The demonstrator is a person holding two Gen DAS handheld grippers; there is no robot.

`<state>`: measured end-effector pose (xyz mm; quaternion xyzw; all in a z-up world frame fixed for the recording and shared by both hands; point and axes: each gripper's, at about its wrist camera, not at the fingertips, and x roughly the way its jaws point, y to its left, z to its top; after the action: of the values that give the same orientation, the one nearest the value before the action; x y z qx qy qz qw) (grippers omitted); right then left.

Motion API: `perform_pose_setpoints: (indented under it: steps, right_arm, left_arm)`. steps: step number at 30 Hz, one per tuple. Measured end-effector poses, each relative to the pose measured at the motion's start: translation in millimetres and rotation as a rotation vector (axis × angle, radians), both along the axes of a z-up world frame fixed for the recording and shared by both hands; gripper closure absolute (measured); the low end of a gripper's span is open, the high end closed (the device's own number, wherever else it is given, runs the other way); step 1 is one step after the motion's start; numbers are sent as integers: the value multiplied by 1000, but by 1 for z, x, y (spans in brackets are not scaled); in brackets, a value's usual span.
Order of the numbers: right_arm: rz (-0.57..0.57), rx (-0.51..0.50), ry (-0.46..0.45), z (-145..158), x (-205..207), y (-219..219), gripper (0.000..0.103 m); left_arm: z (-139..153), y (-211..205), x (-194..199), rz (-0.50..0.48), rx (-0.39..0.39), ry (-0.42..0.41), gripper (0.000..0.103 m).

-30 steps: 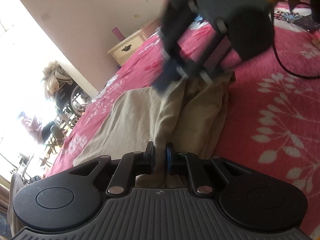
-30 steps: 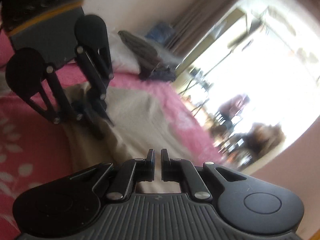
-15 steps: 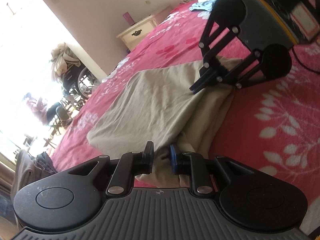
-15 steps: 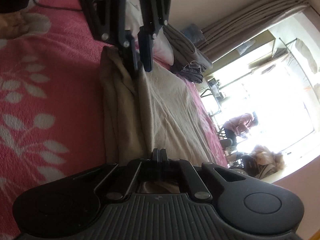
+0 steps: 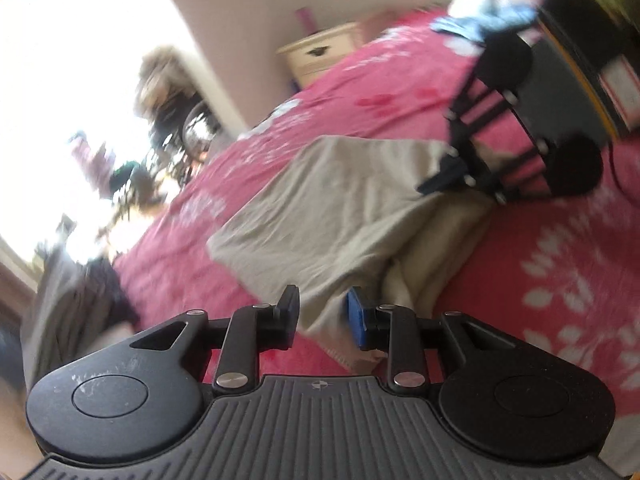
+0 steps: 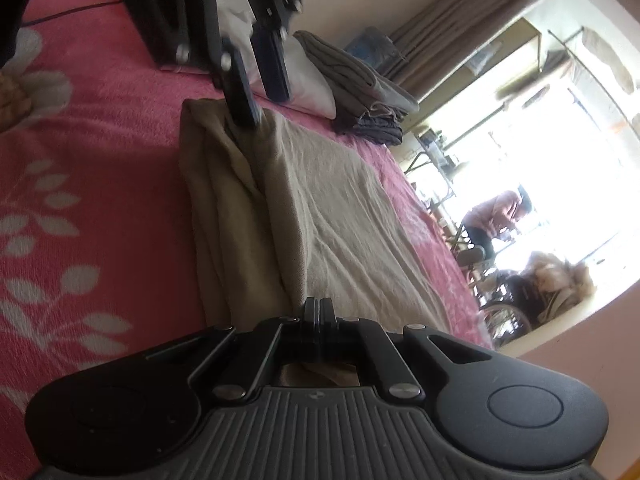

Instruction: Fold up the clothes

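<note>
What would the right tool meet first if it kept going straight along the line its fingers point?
Most likely more of the beige garment, which fills the line ahead of the shut right tool. Further along that line stands the left tool, jaws opening over the garment's far end; depth there is hard to judge.

The right gripper (image 6: 319, 312) is pinched closed at the near edge of the beige garment (image 6: 320, 208) on the pink bedspread (image 6: 100, 152). The left gripper (image 6: 260, 84), jaws opening, stands over its far corner.

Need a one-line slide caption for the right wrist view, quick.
Right gripper shut on the beige garment's near end; left gripper opening above its far end, on a pink floral bedspread.
</note>
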<state>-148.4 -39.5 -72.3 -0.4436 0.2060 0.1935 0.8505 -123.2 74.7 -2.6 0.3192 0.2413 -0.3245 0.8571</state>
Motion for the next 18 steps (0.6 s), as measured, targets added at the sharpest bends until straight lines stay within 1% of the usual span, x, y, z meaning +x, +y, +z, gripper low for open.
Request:
perform_pose_setpoints:
  steps: [3,5,6,7,9,11,13,15,18]
  right_arm:
    - [-3,11,7,-1,-3,-3,101]
    - [-4,14,8,-1,-2,-3,101]
    - [-4,13,7,-2,-2,-3,101]
    - [-6,14,8,-2,-2,-3,101]
    - [-14,18,10,-3,-2,-1,101]
    - [-20,28,17,-1,3,0,101]
    - [-21,41,16,3,3,-2,100]
    - [-11,84,-9,13,2,-5,99]
    - [46,174,-24,32,-8,-8,99]
  left_arm:
    - [7,14,8,81,-68,114,73]
    - [7,20,11,94,-111,207,73]
    - [6,23,8,87,-120,236,73]
    - [3,24,-1,61,-111,245,72]
    - [-4,19,-15,18,-75,223,71]
    - [-9,16,-20,4,-65,212,71]
    - [-7,19,-16,26,-97,228,71]
    - [-2,27,-10,59,-139,261,71]
    - [5,40,2,110,-209,350,70]
